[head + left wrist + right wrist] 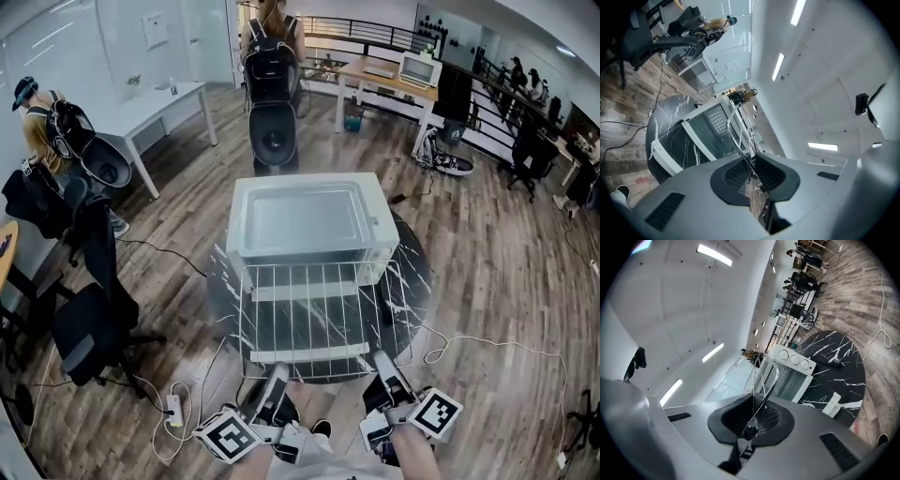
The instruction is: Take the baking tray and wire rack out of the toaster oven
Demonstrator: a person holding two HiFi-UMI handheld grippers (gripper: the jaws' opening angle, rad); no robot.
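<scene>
A white toaster oven point(309, 220) stands on a round black marble table point(417, 272), its glass door point(309, 323) folded down towards me. The wire rack point(305, 300) hangs level in front of the oven, over the open door. My left gripper point(278, 372) is shut on the rack's near left edge, and my right gripper point(382, 359) on its near right edge. In the left gripper view the rack's wire point(736, 129) runs out from between the pads point(740, 176) towards the oven point(710, 126). The right gripper view shows the same with the rack point(765, 380) and the oven point(792, 366). I can pick out no baking tray.
Cables point(487, 347) and a power strip point(174, 405) lie on the wood floor around the table. Black office chairs point(89, 319) stand at the left, another chair point(272, 131) behind the oven. White desks point(159, 103) and people stand at the back.
</scene>
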